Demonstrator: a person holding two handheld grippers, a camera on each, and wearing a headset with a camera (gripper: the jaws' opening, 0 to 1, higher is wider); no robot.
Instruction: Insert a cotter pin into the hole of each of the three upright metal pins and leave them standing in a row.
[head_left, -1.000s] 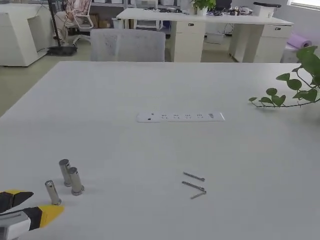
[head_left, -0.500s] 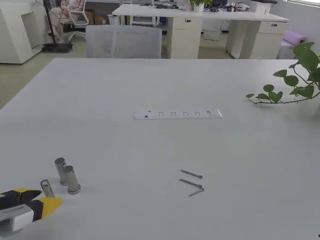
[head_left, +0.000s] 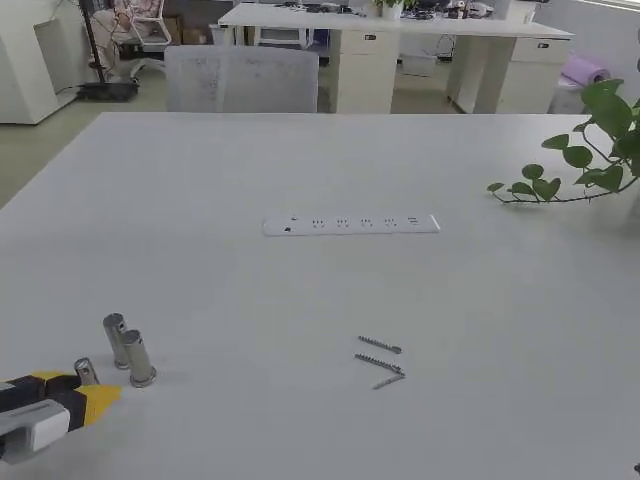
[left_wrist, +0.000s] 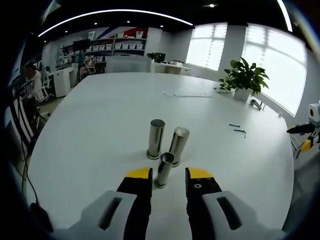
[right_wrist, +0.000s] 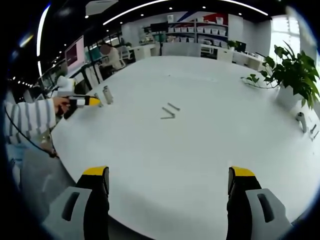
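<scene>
Left gripper view: your left tool is released, its yellow-tipped jaws apart on either side of the nearest metal pin. That pin stands upright on the table, with a gap showing at its right. Just beyond it stand a second metal pin and a third metal pin, close together. Farther right the cotter pins lie loose, well apart from the metal pins. Your right tool hangs at the table's near edge, jaws spread wide, gripping nothing. A power strip lies toward the far side and a plant at the right.
</scene>
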